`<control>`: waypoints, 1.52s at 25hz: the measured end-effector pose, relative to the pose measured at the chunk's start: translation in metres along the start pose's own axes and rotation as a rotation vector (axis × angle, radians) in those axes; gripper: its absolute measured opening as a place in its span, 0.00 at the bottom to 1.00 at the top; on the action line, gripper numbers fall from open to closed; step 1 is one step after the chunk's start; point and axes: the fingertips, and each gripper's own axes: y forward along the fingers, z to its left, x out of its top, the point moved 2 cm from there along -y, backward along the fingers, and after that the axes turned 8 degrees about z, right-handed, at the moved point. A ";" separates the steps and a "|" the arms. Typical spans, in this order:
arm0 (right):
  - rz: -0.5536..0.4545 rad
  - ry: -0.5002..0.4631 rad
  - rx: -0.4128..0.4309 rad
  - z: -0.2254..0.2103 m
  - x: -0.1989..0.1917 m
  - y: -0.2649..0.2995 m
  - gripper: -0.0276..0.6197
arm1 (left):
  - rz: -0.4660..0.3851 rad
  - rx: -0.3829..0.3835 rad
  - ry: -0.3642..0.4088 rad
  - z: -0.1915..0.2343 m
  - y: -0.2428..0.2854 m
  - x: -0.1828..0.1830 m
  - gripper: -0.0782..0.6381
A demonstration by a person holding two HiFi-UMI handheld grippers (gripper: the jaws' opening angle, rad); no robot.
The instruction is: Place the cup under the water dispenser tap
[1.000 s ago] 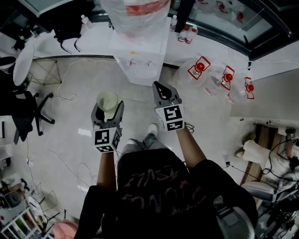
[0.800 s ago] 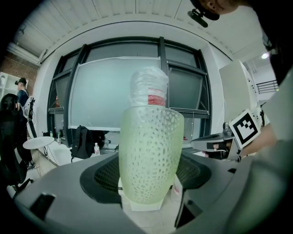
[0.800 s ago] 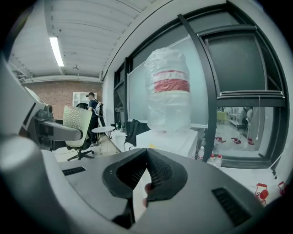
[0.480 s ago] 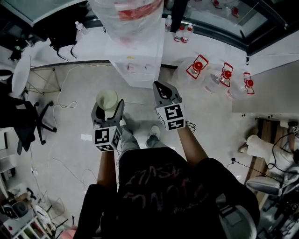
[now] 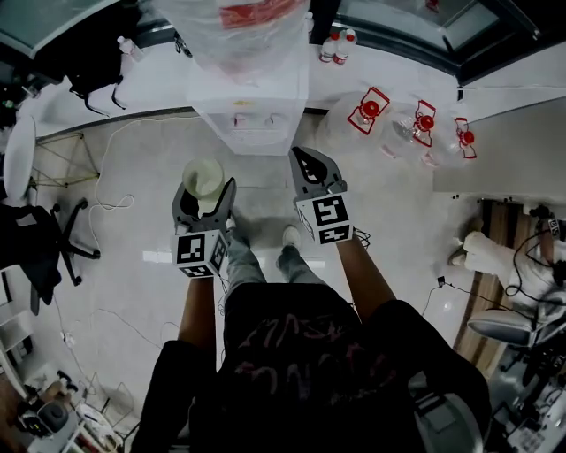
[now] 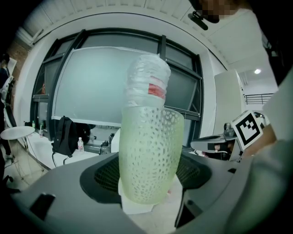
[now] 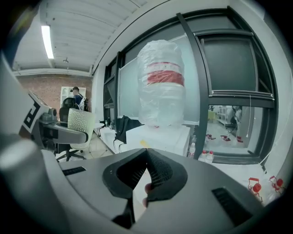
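Note:
A pale green dotted cup [image 5: 202, 177] stands upright between the jaws of my left gripper [image 5: 204, 191], which is shut on it. In the left gripper view the cup [image 6: 151, 155] fills the middle, and my left gripper [image 6: 149, 177] grips its lower part. The white water dispenser [image 5: 248, 111], topped by a big plastic-wrapped bottle [image 5: 232, 22], stands just ahead of both grippers. My right gripper [image 5: 302, 165] is shut with nothing in it and held to the right of the cup. In the right gripper view the dispenser [image 7: 158, 135] rises behind my right gripper [image 7: 146, 154]. The taps are hard to make out.
Several water jugs with red caps [image 5: 370, 113] lie on the floor to the right of the dispenser. A black office chair [image 5: 35, 239] stands at the left, and cables trail over the floor. A white counter [image 5: 150, 84] with a black bag and small bottles [image 5: 337, 46] runs behind the dispenser.
Both grippers have come nearer to the dispenser, which now sits lower and closer in the head view. The person has stepped forward. The cup stays in the left gripper.

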 end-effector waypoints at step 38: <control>0.090 0.138 -0.085 -0.011 -0.125 0.134 0.07 | 0.037 -0.173 -0.013 0.058 0.151 -0.121 0.61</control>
